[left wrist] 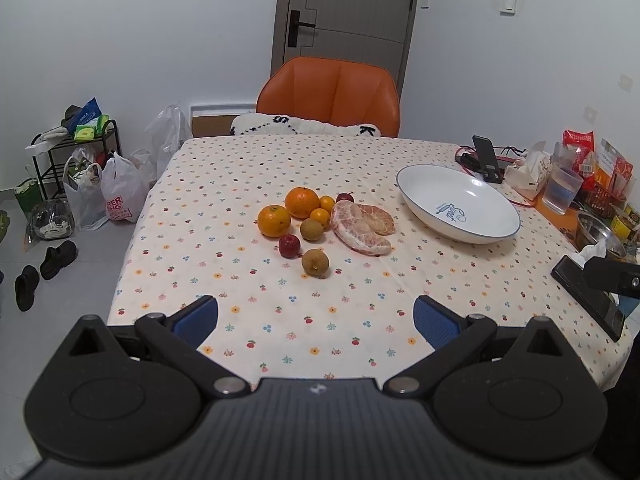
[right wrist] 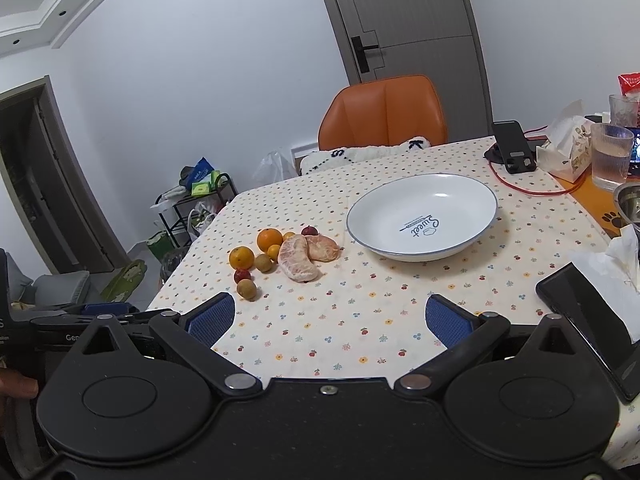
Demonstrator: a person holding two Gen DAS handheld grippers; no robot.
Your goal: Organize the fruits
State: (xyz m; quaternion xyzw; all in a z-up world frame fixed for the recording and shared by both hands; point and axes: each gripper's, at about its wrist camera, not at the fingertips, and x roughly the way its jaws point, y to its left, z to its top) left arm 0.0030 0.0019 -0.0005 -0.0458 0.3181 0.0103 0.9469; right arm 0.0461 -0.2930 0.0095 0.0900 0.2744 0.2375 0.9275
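My left tongs [left wrist: 316, 322] and right tongs [right wrist: 330, 322] hover wide open and empty above the floral worktop [left wrist: 360, 168]. The fruit cluster [left wrist: 320, 226] (oranges, small red and brown fruits, peeled pomelo segments) lies at twelve o'clock from the left tongs; the white plate [right wrist: 472, 196] stands apart at its two o'clock.

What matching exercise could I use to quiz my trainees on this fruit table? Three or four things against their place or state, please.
Things:
1. white plate
2. peeled pomelo segments
3. left claw
4. orange chair

Places or states:
A. open, holding nothing
B. behind the table's far edge
C. empty, right of the fruit
D. beside the oranges, on the tablecloth

Pairs: 1-C, 2-D, 3-A, 4-B
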